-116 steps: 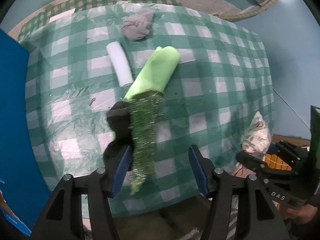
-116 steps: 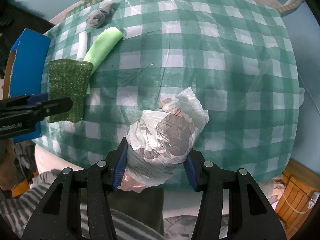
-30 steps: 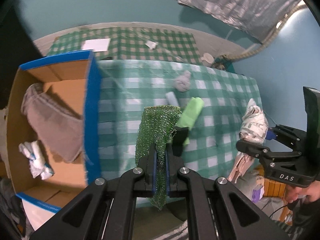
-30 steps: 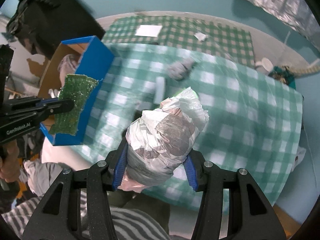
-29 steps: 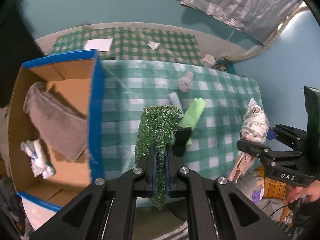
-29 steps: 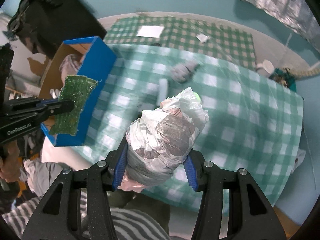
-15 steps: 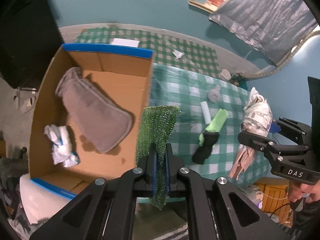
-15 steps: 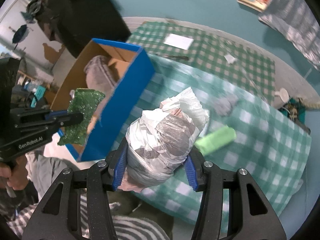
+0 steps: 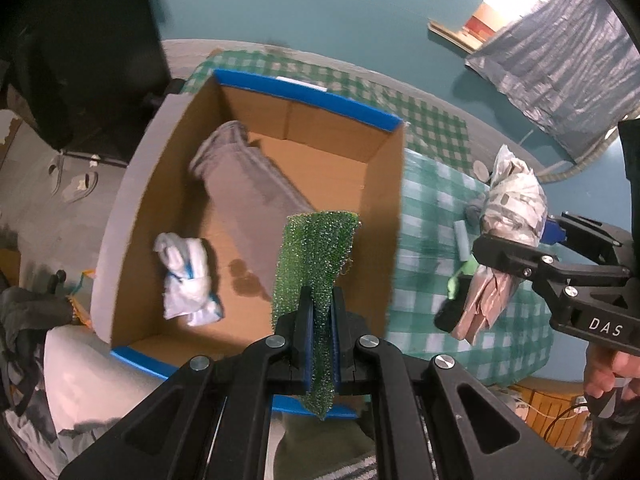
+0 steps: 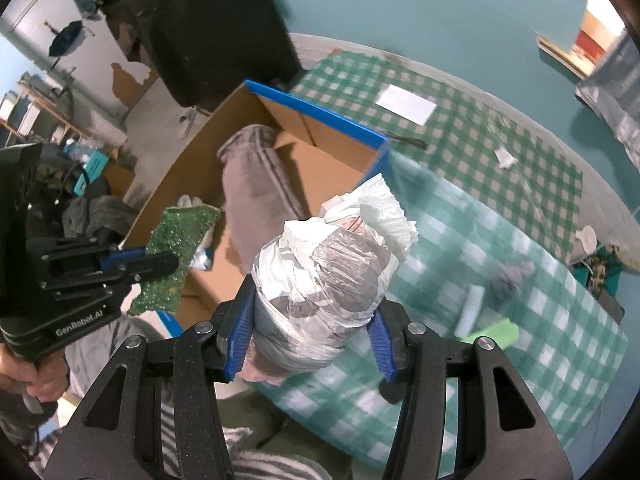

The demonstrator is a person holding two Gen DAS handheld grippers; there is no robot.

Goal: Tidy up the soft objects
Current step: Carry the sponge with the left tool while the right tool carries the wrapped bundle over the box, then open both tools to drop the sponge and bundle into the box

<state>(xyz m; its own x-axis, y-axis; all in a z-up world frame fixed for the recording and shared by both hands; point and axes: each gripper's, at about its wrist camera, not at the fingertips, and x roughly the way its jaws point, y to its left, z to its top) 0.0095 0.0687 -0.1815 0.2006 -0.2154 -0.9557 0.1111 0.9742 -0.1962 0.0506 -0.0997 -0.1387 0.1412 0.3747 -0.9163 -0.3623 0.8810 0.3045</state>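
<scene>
Carrying both loads over the cardboard box [image 9: 256,184], release is best delayed until each hangs inside its walls. The green scrubbing pad [image 9: 316,256], coarse and glittery, is pinched flat in the left gripper [image 9: 320,320]'s closed jaws above the box. The crumpled plastic bag bundle [image 10: 332,272] is clamped by the right gripper [image 10: 312,344], beside the box.

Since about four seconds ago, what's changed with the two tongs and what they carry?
The left tongs shut on the green scrubby pad, lifted it off the checkered table and carried it over the cardboard box. The right tongs followed, still gripping the plastic-wrapped bundle.
</scene>
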